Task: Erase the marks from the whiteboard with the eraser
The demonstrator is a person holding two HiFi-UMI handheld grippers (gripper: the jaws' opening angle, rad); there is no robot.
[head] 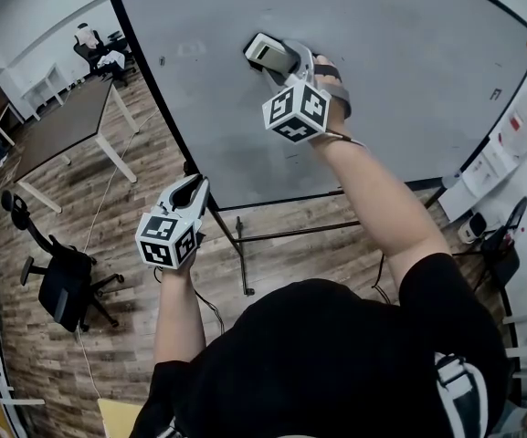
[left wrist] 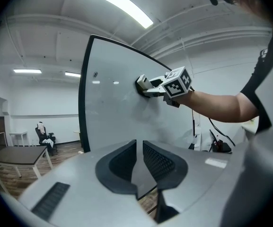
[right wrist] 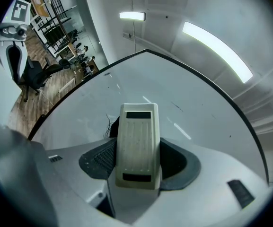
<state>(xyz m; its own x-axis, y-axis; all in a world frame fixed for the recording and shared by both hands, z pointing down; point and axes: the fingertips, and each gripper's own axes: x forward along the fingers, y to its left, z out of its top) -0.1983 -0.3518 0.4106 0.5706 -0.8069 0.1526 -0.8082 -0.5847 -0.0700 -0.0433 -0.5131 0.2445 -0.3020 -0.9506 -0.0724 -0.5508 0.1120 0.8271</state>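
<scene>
A large whiteboard (head: 400,71) in a black frame stands on a wheeled stand. My right gripper (head: 277,55) is shut on a cream-white eraser (head: 265,53) and presses it flat against the board. In the right gripper view the eraser (right wrist: 137,145) fills the space between the jaws, and thin black scribbles (right wrist: 110,123) show on the board just left of it. My left gripper (head: 190,192) hangs below the board's lower left edge, its jaws nearly together with nothing between them. The left gripper view shows the right gripper's marker cube (left wrist: 178,83) and the eraser (left wrist: 143,83) on the board.
A brown table (head: 62,126) with white legs stands at left on the wood floor. A black office chair (head: 62,281) sits lower left. The board's black stand legs (head: 245,263) run under it. Papers (head: 510,144) and a second chair (head: 500,245) lie at right.
</scene>
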